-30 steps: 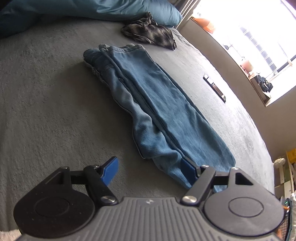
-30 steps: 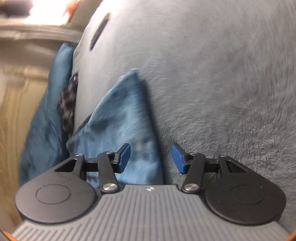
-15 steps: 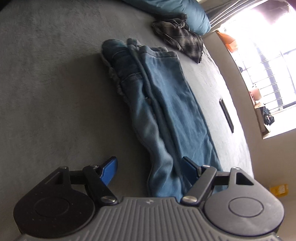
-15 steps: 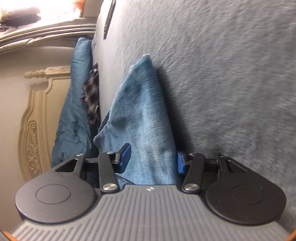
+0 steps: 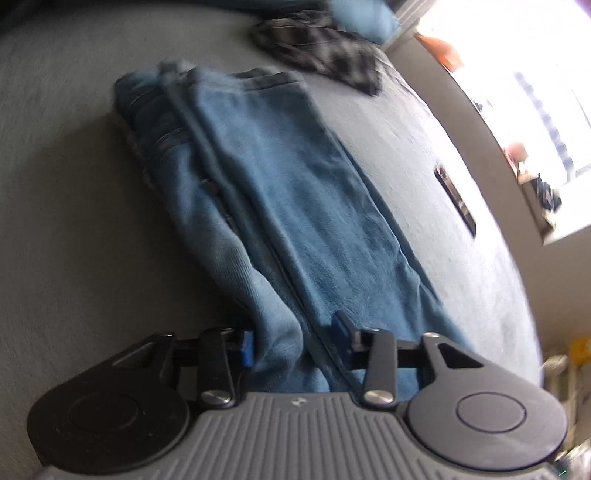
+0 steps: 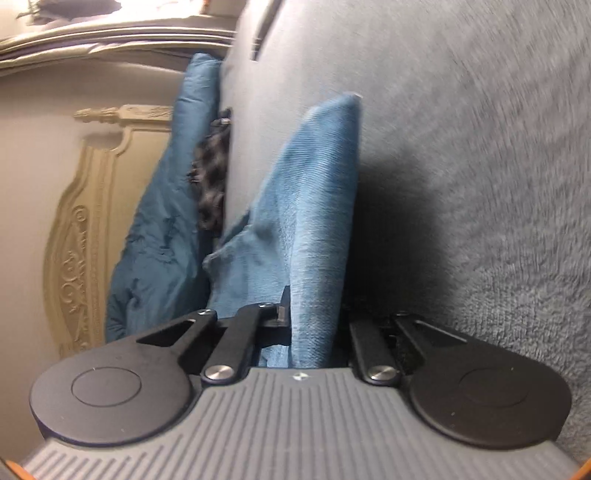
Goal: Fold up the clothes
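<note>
On the grey bed (image 5: 66,229) lies one pair of blue jeans (image 5: 295,206), folded lengthwise so that the two legs are stacked, its waistband toward the far end and its leg ends at the near edge of the left wrist view. Beyond the waistband sits one crumpled dark checked garment (image 5: 325,51), touching one blue pillow (image 5: 362,18); one small dark flat object (image 5: 456,199) rests on the bedcover to the right of the jeans, well apart from them. Two tools are present. The left hand-held gripper (image 5: 295,343) stands partly closed, its blue pads (image 5: 247,349) pressing either side of a bunched fold of one leg end. The right hand-held gripper (image 6: 314,321) is drawn nearly together, pinching a raised ridge of the jeans (image 6: 314,221) that stands up from the bed (image 6: 480,147) between its black fingers (image 6: 282,310). One carved cream headboard (image 6: 81,229) stands behind the pillow (image 6: 162,221) in the right wrist view.
</note>
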The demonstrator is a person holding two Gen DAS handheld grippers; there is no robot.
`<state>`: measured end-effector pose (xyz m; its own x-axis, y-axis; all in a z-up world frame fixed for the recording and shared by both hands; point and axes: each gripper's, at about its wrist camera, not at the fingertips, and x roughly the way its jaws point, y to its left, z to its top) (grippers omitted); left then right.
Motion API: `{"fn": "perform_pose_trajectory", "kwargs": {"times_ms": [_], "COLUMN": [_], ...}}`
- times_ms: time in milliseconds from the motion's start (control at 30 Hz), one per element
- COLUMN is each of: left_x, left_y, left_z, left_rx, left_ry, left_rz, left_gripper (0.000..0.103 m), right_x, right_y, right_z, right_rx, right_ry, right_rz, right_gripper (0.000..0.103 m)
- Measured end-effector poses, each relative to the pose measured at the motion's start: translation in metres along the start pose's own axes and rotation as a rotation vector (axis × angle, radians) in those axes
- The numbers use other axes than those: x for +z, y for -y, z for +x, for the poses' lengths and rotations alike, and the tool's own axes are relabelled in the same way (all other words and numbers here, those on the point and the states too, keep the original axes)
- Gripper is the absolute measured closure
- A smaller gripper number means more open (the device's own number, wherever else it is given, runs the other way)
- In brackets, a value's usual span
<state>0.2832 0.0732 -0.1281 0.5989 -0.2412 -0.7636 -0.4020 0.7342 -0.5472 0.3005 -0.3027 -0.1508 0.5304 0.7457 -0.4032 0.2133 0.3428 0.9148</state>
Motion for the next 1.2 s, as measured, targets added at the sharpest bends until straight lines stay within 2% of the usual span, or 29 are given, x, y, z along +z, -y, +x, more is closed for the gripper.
{"fn": "perform_pose_trajectory", "kwargs": {"times_ms": [67, 200, 400, 467, 500, 533, 667, 733, 867, 900, 1000, 1100, 1200], "left_x": [-0.003, -0.022, -0.078, -0.096, -0.104, -0.111, -0.108, -0.104, -0.085, -0.080, -0.061, -0.048, -0.037], "left_y": [0.010, 0.025, 0.066, 0.079, 0.084, 0.089, 0.095, 0.091, 0.086, 0.087, 0.101, 0.119, 0.123], "left_z": [0.003, -0.002, -0.005, -0.004, -0.002, -0.001, -0.013, -0.034, -0.079, -0.090, -0.100, -0.076, -0.036], "left_rx": [0.015, -0.027, -0.132, -0.144, -0.143, -0.140, -0.133, -0.132, -0.113, -0.113, -0.160, -0.200, -0.145], "left_ry": [-0.002, -0.051, -0.186, -0.220, -0.230, -0.239, -0.240, -0.215, -0.098, -0.058, 0.023, 0.052, 0.064], "left_rz": [0.023, 0.029, 0.114, 0.172, 0.203, 0.232, 0.317, 0.375, 0.504, 0.527, 0.577, 0.587, 0.582], "left_gripper": [0.069, 0.074, 0.073, 0.072, 0.069, 0.060, 0.052, 0.044, 0.044, 0.045, 0.045, 0.046, 0.049], "right_x": [0.005, 0.017, 0.022, 0.022, 0.022, 0.021, 0.011, 0.002, -0.018, -0.023, -0.031, -0.034, -0.035], "right_y": [-0.003, 0.000, 0.018, 0.028, 0.036, 0.042, 0.052, 0.040, 0.002, -0.012, -0.051, -0.084, -0.099], "right_z": [-0.010, -0.041, -0.128, -0.158, -0.168, -0.177, -0.200, -0.215, -0.241, -0.240, -0.212, -0.159, -0.106], "right_rx": [0.017, 0.017, -0.065, -0.092, -0.103, -0.117, -0.230, -0.294, -0.412, -0.425, -0.477, -0.485, -0.481], "right_ry": [-0.004, 0.004, 0.030, 0.050, 0.064, 0.077, 0.126, 0.176, 0.305, 0.319, 0.271, 0.159, 0.055], "right_rz": [-0.019, -0.025, -0.037, -0.017, 0.015, 0.046, 0.099, 0.051, -0.096, -0.151, -0.369, -0.559, -0.650], "right_gripper": [0.097, 0.097, 0.097, 0.096, 0.096, 0.092, 0.081, 0.077, 0.077, 0.077, 0.077, 0.077, 0.078]}}
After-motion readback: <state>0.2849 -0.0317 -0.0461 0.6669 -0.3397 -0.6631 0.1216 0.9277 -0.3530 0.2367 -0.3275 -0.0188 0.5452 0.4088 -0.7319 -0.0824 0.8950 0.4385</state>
